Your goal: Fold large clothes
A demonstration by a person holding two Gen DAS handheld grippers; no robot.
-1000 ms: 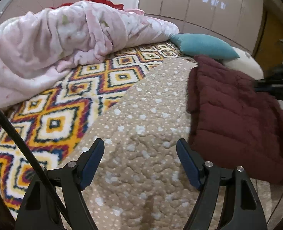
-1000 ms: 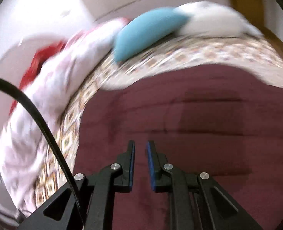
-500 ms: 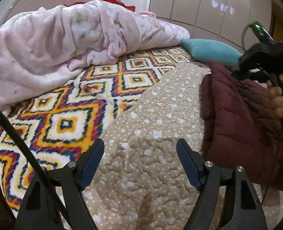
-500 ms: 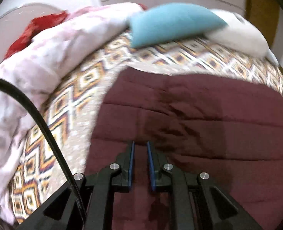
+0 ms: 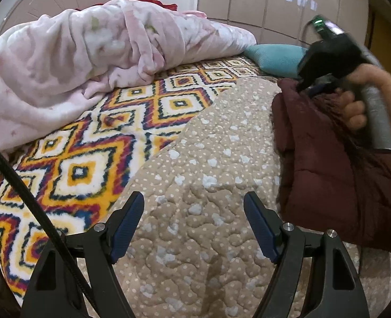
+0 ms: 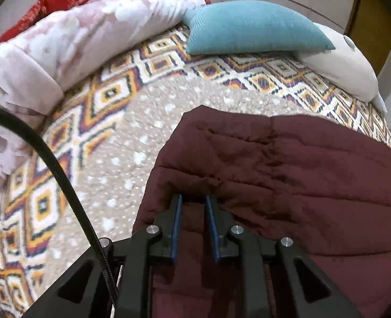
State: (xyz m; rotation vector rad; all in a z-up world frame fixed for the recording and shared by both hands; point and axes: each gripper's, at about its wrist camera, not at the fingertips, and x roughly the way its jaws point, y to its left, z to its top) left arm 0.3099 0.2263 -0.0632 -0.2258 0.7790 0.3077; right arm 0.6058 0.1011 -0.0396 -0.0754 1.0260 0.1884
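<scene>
A dark maroon quilted jacket [image 5: 328, 172] lies folded on a beige dotted quilt [image 5: 208, 159] on the bed. My right gripper [image 6: 193, 201] points down at the jacket's [image 6: 288, 172] far left corner. Its jaws are opening, a narrow gap between them, with maroon fabric showing in the gap but not pinched. In the left wrist view that right gripper [image 5: 305, 88] dips into the jacket's top corner, held by a hand [image 5: 354, 106]. My left gripper [image 5: 194, 222] hovers open above the quilt, left of the jacket, with nothing between its fingers.
A crumpled pink blanket [image 5: 89, 53] is heaped at the back left on the diamond-patterned bedspread [image 5: 89, 145]. A teal pillow [image 6: 248, 29] and a white pillow [image 6: 346, 63] lie behind the jacket. Red cloth [image 6: 55, 2] shows behind the blanket. Wardrobe doors [image 5: 275, 5] line the far wall.
The right gripper has swung left across the jacket to its far left corner and lowered onto it, and its jaws have parted a little. The left gripper has barely moved.
</scene>
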